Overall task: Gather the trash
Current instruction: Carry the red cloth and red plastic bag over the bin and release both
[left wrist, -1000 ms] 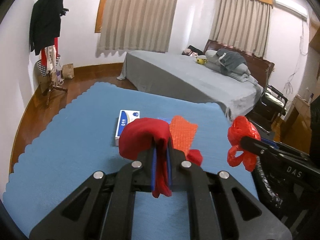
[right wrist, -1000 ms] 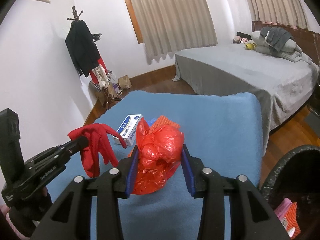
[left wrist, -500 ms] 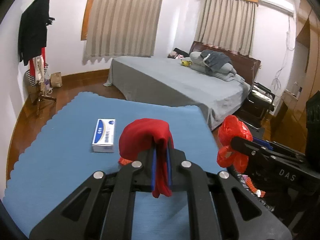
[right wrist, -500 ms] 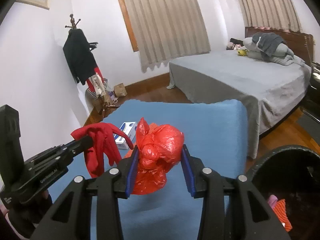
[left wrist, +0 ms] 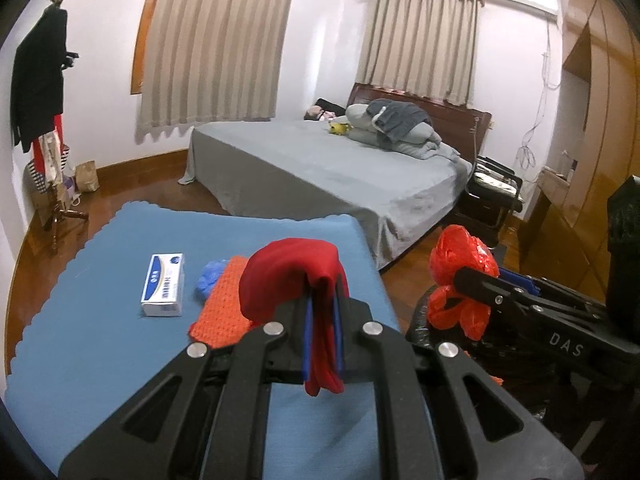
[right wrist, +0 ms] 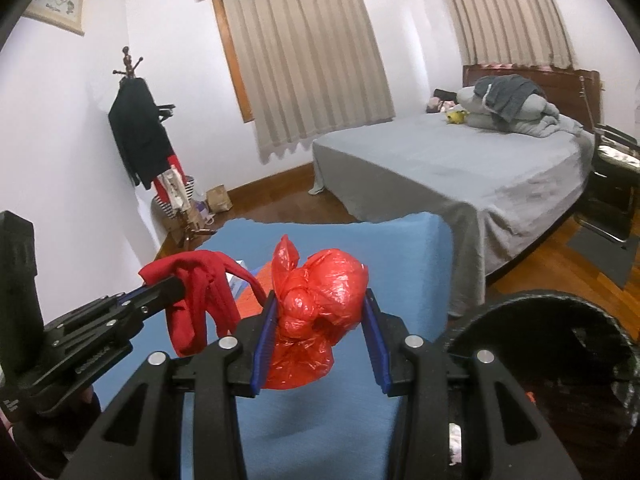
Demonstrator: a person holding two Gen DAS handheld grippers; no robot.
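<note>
My left gripper is shut on a red cloth, which drapes over the fingertips above the blue table. The right wrist view shows that cloth hanging at the left. My right gripper is shut on a knotted red plastic bag, held off the table; the left wrist view has the bag at the right, over a black-lined trash bin. The bin's rim sits at lower right in the right wrist view, with some trash inside.
On the table lie a white and blue box, a crumpled blue item and an orange mesh piece. Beyond stand a grey bed, a coat rack at the left wall and a black chair.
Both grippers have swung right and risen a little with their loads. The table's right edge and the trash bin have come further into view, and the box has slid left in the picture.
</note>
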